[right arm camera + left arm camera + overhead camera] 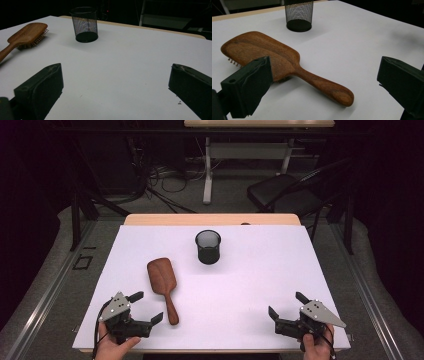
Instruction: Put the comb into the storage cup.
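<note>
The wooden hairbrush (162, 287) lies bristles down on the white tabletop (260, 270), its handle toward you. Your left gripper (148, 307) has its jaws spread wide just beside the handle end, not touching it. Your right gripper (286, 305) is also spread, well apart from the brush.

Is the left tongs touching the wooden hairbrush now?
Apart. In the high view, white table shows between the open left tongs and the wooden hairbrush, whose handle end lies just right of them.
</note>
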Demonstrator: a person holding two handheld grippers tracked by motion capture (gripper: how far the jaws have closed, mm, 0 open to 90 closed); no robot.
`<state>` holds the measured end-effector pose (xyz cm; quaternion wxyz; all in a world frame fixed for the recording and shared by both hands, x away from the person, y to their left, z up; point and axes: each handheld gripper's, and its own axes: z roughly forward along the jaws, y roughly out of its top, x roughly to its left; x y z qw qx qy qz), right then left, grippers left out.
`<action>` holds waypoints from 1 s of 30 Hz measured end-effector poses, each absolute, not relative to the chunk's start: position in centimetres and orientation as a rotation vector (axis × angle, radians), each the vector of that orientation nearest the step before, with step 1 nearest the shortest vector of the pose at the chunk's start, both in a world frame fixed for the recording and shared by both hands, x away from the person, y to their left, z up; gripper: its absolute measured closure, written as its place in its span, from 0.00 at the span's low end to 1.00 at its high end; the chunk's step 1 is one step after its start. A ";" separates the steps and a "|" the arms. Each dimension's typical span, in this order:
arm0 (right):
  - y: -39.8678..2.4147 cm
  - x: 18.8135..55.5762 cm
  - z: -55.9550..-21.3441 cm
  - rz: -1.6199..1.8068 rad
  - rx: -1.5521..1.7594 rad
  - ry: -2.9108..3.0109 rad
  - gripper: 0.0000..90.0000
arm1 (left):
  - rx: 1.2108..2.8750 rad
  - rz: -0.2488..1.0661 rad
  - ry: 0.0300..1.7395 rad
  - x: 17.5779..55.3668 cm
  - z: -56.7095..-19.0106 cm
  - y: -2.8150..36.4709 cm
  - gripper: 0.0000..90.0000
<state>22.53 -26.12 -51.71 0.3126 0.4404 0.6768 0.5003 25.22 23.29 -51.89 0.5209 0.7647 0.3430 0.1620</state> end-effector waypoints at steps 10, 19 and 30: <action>-25.9 22.7 -51.9 1.324 1.172 1.792 0.00 | 1.880 0.382 0.871 25.5 -50.8 22.5 0.01; -25.4 23.0 -52.0 1.316 1.151 1.821 0.00 | 1.862 0.365 0.925 26.2 -49.2 20.7 0.02; -25.8 23.0 -52.0 1.326 1.182 1.802 0.00 | 1.861 0.417 0.930 27.3 -48.0 18.8 0.20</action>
